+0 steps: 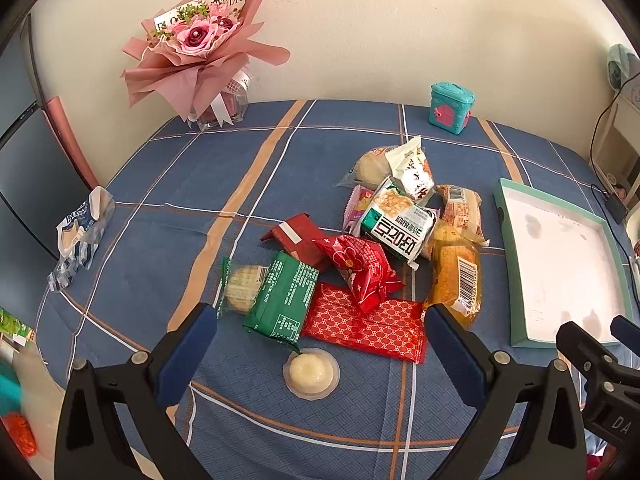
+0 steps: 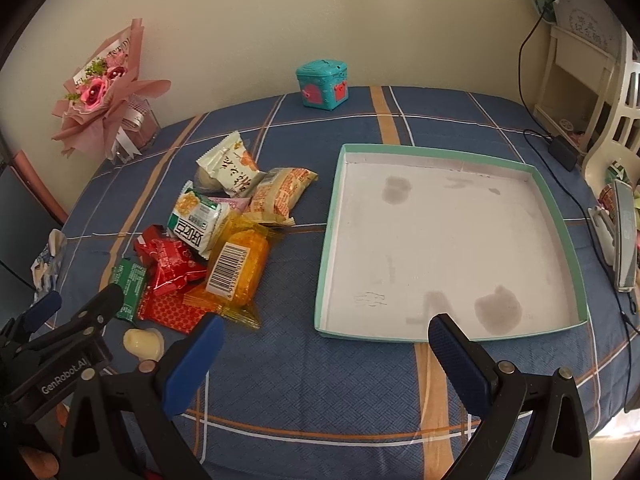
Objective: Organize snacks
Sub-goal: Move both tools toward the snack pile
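A heap of wrapped snacks lies on the blue plaid tablecloth [image 1: 160,240]: a green packet [image 1: 284,300], a flat red patterned packet [image 1: 368,328], a red flowered packet [image 1: 360,268], a green-and-white packet [image 1: 400,224], a yellow cake with a barcode [image 1: 456,280] and a small jelly cup [image 1: 311,374]. My left gripper [image 1: 320,340] hangs open just above the jelly cup with nothing between its fingers. A shallow teal-rimmed box [image 2: 556,208] with a white floor lies to the right of the yellow cake [image 2: 240,268]. My right gripper [image 2: 326,340] stands open over the box's near edge, holding nothing.
A pink bouquet [image 1: 200,48] in a glass vase stands at the back left. A teal toy chest [image 2: 323,85] sits at the back. A blue-and-white wrapper [image 1: 80,232] lies at the left edge. A black cable [image 2: 560,144] and white shelf [image 2: 580,60] are at the right.
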